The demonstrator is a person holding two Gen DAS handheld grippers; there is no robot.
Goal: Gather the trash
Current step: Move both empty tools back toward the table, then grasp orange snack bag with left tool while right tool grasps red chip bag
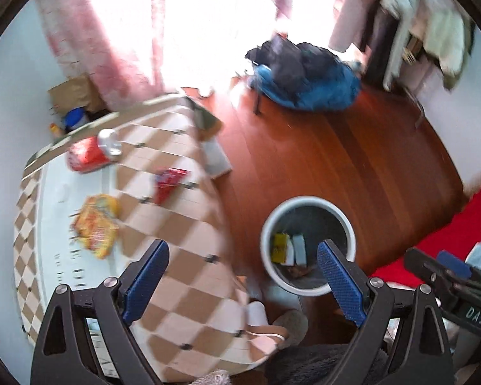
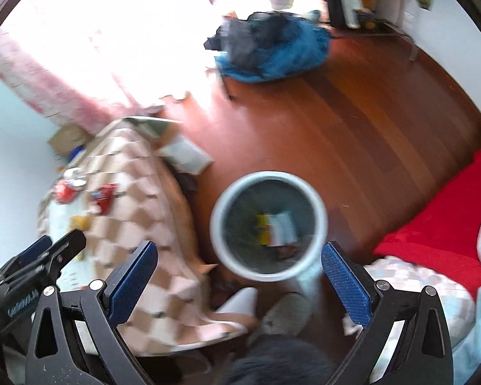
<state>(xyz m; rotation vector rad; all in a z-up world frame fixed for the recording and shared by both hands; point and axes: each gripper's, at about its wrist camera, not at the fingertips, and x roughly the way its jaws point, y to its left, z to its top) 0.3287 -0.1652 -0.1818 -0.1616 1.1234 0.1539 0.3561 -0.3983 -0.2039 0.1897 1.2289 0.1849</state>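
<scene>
Trash (image 1: 96, 224) left of left hand-held gripper (image 1: 242, 272)

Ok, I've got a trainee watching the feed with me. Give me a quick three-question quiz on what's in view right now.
1. True or false: the left gripper is holding a piece of trash.
2. Which item lies nearest the far edge of the table? A) the yellow wrapper B) the red can C) the red packet
3. Fill in: the white bin stands on the ______, beside the table.

Key
1. False: both grippers, the right gripper too, are open and empty.
2. B
3. Floor; some trash already lies in the bin.
</scene>
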